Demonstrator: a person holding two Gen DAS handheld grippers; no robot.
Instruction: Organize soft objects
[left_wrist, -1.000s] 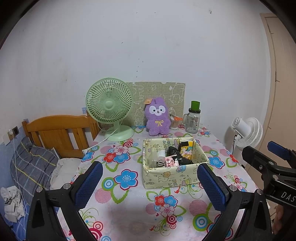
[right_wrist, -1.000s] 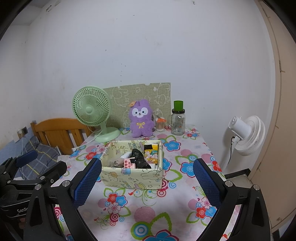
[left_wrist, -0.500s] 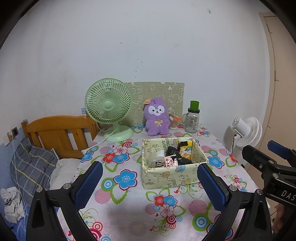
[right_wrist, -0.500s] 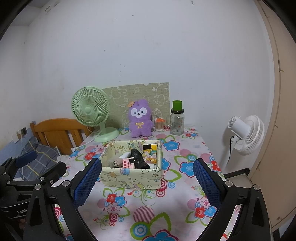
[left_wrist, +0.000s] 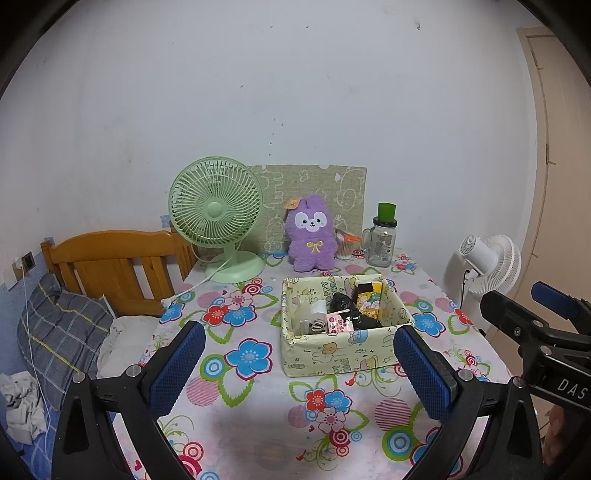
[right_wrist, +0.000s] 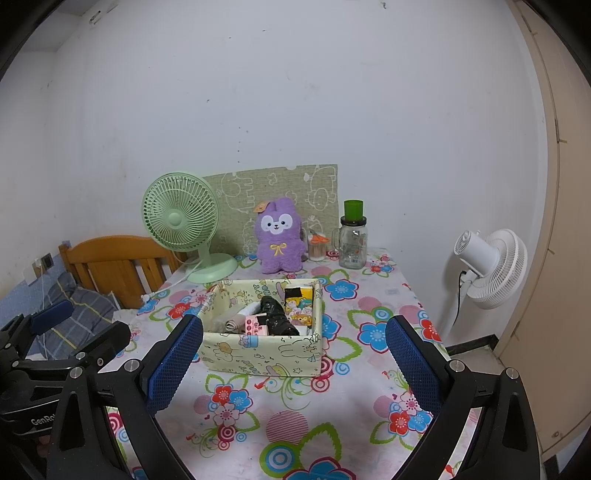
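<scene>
A purple plush bunny (left_wrist: 311, 235) sits upright at the back of the flowered table, against a patterned board; it also shows in the right wrist view (right_wrist: 279, 236). A pale yellow fabric box (left_wrist: 343, 356) holding several small items stands mid-table, also in the right wrist view (right_wrist: 260, 350). My left gripper (left_wrist: 295, 365) is open and empty, held above the table's near part, short of the box. My right gripper (right_wrist: 291, 365) is open and empty, likewise short of the box. Each gripper's body shows at the edge of the other's view.
A green desk fan (left_wrist: 218, 221) stands back left with its cord across the cloth. A glass jar with a green lid (left_wrist: 382, 240) and a small cup stand back right. A wooden bed head (left_wrist: 110, 269) lies left, a white floor fan (left_wrist: 489, 266) right.
Both views have drifted slightly; the box and the bunny sit a little left and up in frame. Both grippers stay open.
</scene>
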